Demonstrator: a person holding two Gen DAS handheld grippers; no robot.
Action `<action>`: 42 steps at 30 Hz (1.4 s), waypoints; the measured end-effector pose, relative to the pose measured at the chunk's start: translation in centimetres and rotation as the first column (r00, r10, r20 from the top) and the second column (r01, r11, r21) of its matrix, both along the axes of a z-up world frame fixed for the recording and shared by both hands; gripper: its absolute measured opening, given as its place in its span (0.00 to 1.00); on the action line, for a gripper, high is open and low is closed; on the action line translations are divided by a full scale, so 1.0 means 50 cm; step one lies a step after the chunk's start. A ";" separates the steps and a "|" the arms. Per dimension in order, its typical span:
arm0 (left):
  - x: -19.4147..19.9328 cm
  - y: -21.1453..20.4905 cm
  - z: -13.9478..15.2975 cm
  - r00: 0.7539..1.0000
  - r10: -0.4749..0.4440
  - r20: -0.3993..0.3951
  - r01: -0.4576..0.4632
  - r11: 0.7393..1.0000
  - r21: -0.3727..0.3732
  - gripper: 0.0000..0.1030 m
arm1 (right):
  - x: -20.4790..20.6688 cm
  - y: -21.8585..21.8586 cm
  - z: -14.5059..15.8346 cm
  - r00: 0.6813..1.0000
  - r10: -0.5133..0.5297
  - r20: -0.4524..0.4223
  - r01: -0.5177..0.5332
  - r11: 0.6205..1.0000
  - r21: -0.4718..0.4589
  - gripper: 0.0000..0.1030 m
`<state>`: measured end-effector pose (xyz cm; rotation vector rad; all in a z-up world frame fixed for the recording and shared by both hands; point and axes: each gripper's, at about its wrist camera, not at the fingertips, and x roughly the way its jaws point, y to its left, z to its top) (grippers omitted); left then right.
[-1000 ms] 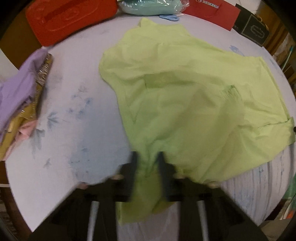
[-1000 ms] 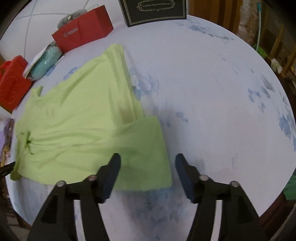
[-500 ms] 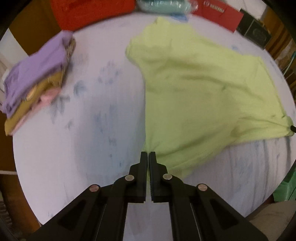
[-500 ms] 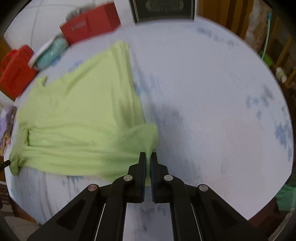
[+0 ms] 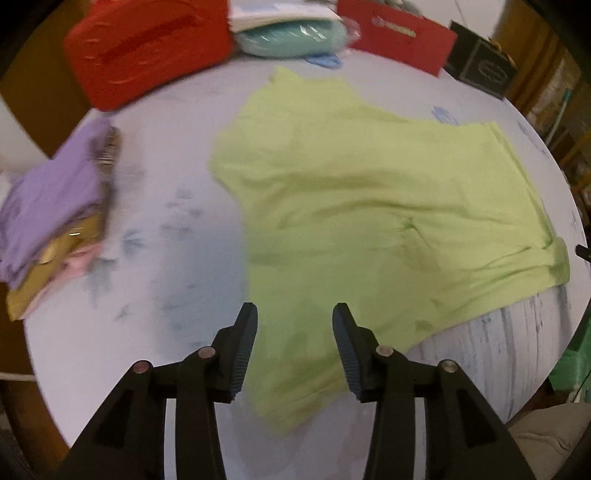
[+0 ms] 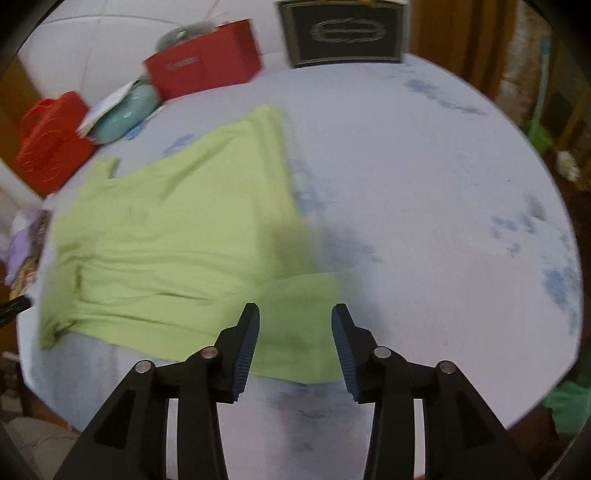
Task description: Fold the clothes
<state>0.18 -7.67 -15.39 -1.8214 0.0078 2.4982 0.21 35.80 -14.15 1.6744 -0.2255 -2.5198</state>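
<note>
A lime green shirt [image 5: 369, 206] lies spread on the round table with its pale floral cloth [image 5: 166, 258]; it also shows in the right wrist view [image 6: 177, 236]. My left gripper [image 5: 293, 332] is open and empty, its fingers either side of the shirt's near left corner. My right gripper [image 6: 295, 332] is open and empty over the shirt's near right corner [image 6: 303, 325], which lies flat. Both hover just above the fabric.
A stack of folded clothes [image 5: 51, 221], purple on top, sits at the table's left. At the far edge are a red bag [image 5: 147, 48], a teal packet [image 5: 291, 35], a red paper bag [image 5: 399, 40] and a black box [image 6: 343, 31].
Both grippers were shut on the shirt's near corners half a second ago; both have opened and let the fabric drop flat. The shirt lies more spread out.
</note>
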 end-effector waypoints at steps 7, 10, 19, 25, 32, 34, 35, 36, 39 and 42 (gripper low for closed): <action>0.004 0.024 -0.062 0.995 0.000 0.104 -0.002 1.000 0.020 0.42 | -0.020 -0.013 -0.096 0.985 0.020 0.171 -0.021 1.000 0.005 0.33; -0.043 0.000 -0.036 0.997 0.029 0.070 -0.032 0.998 0.045 0.42 | -0.036 -0.003 -0.073 0.989 0.009 0.148 -0.011 1.000 0.010 0.31; -0.280 -0.056 0.004 0.997 0.069 -0.031 -0.068 0.996 0.059 0.68 | -0.255 -0.048 0.019 0.998 0.058 0.002 -0.058 0.998 -0.011 0.63; -0.411 -0.083 0.009 0.995 0.085 -0.054 -0.082 0.995 0.054 0.68 | -0.437 -0.076 0.010 0.997 0.073 0.010 -0.073 0.997 -0.014 0.68; -0.502 -0.102 -0.035 0.998 0.054 -0.011 -0.052 0.993 0.102 0.68 | -0.562 -0.084 -0.032 0.993 0.076 0.092 -0.080 0.996 0.037 0.71; -0.513 -0.096 -0.044 0.999 0.049 0.008 -0.049 0.993 0.104 0.68 | -0.582 -0.086 -0.047 0.989 0.085 0.121 -0.090 0.995 0.038 0.74; -0.517 -0.093 -0.049 0.999 0.047 0.016 -0.048 0.994 0.100 0.68 | -0.589 -0.087 -0.054 0.988 0.087 0.131 -0.093 0.995 0.036 0.74; -0.520 -0.090 -0.055 0.999 0.043 0.020 -0.045 0.995 0.092 0.68 | -0.594 -0.090 -0.062 0.986 0.092 0.138 -0.099 0.994 0.039 0.74; -0.525 -0.078 -0.058 1.000 0.023 0.005 -0.024 0.997 0.073 0.70 | -0.603 -0.099 -0.080 0.983 0.105 0.148 -0.113 0.993 0.045 0.74; -0.527 -0.066 -0.056 1.000 0.005 -0.013 -0.004 0.999 0.054 0.71 | -0.605 -0.104 -0.092 0.982 0.116 0.148 -0.124 0.991 0.045 0.73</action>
